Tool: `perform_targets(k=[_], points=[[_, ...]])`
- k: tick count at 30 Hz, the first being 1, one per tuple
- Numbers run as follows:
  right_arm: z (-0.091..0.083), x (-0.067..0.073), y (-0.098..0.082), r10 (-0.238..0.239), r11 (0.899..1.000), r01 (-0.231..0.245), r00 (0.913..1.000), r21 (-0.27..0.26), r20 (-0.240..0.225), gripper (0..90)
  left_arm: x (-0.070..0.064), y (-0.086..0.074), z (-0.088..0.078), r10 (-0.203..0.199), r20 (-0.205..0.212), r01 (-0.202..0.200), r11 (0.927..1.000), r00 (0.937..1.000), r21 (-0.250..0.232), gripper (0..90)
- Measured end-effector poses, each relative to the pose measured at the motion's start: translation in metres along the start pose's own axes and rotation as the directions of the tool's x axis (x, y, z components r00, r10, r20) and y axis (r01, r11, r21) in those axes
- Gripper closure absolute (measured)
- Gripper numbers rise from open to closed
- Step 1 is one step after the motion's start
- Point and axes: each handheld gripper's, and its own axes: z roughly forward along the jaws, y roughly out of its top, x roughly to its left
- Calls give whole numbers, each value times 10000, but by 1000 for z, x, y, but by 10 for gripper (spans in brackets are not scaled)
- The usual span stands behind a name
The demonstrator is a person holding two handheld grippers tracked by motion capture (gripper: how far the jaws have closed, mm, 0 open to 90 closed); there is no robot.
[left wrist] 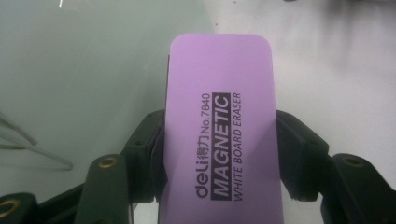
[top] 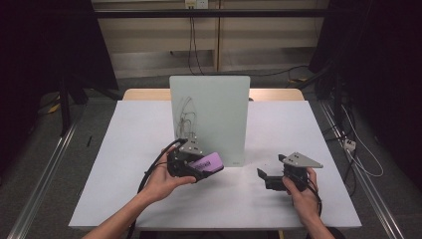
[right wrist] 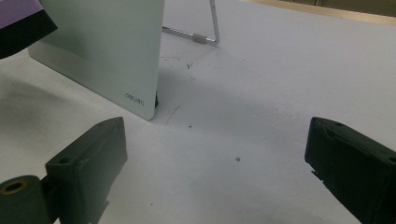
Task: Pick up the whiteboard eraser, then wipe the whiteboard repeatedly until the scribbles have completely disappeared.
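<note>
My left gripper (top: 199,172) is clamped on a purple eraser (left wrist: 222,135), jaws pinching its long sides w/ the printed face up; label reads "deli" plus Chinese characters, "No.7840", "MAGNETIC" in a dark box, "WHITE BOARD ERASER" under it. In the high view the eraser (top: 208,162) sits above the bench, just in front of the lower left part of the whiteboard (top: 210,117), nearer the bench's front edge than its back; can't tell if it touches the board. My right gripper (top: 266,178) is held apart, jaws wide w/ nothing between them, over the bench's front right area, right of the board's lower right corner. Board stands upright at mid-bench on a wire stand (right wrist: 205,32); "deli" logo at its bottom corner in the right gripper view, faint scribbled pen lines on its left side. Bench top (top: 134,149) is white w/ small dark specks near the board's foot.
</note>
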Motion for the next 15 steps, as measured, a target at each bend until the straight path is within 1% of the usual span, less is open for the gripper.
perform_targets(k=[1,2,4,5,6,7,8,9,13,15], points=[[0,0,0,25,10000,-25,10000,2,-11,56,-1,1,-2,68,-290,-65,9999,9996,107,410],[0,0,0,25,10000,-25,10000,2,-11,56,0,0,-2,64,36,-63,10000,10000,-65,410],[0,0,0,16,10000,-16,10000,19,5,56,0,1,-4,149,-23,-149,9998,9999,-129,410],[0,0,0,0,10000,0,10000,19,14,57,0,1,-5,126,-72,-127,9997,9999,-197,410],[0,0,0,36,10000,-36,10000,-18,26,56,-2,1,-8,175,-388,-175,9998,9991,17,410],[0,0,1,98,10000,-98,10000,-18,10,56,-1,0,-8,154,-18,-155,9996,9999,-216,410],[0,-1,1,72,10000,-72,10000,-17,28,58,-2,0,-8,166,74,-164,9996,9998,-223,410],[1,-1,1,25,10000,-25,10000,-30,55,60,-2,1,-10,274,64,-272,9993,9996,-239,410],[2,-1,1,122,9999,-122,9999,28,67,60,-1,2,-16,233,37,-231,9987,9997,-448,410],[2,-1,1,125,9999,-126,9999,34,87,60,1,4,-21,250,-6,-250,9980,9997,-582,410]])
